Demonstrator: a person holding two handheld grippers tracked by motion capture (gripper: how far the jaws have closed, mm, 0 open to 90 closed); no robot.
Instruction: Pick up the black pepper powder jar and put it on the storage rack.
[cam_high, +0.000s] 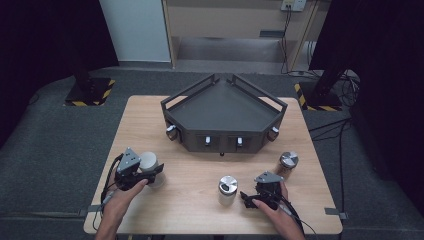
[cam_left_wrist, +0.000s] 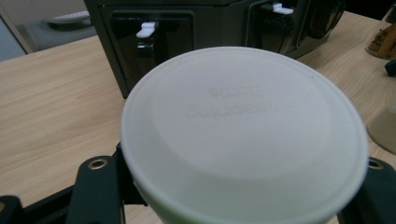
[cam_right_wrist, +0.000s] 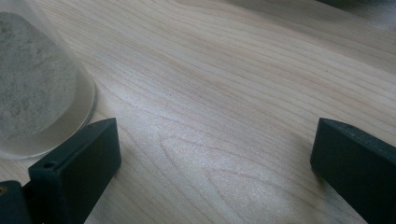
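A white tub with a flat white lid (cam_high: 149, 162) stands near the table's left front, and my left gripper (cam_high: 146, 173) is shut on its sides. In the left gripper view the lid (cam_left_wrist: 243, 126) is close up, with the left gripper (cam_left_wrist: 236, 198) clamped just under its rim and a black finger (cam_left_wrist: 95, 186) at each side. My right gripper (cam_high: 248, 199) rests low over the wood at the right front, open with nothing between its fingers. In the right gripper view the right gripper (cam_right_wrist: 215, 158) spans bare wood, and a clear jar of white powder (cam_right_wrist: 32, 93) stands just left of one jaw.
A dark five-sided tray stand (cam_high: 220, 140) with small white latches fills the table's far middle; its front wall (cam_left_wrist: 154, 46) rises behind the tub. The powder jar (cam_high: 228, 190) has a metal lid. A second metal-lidded jar (cam_high: 287, 164) with brown contents stands at the right.
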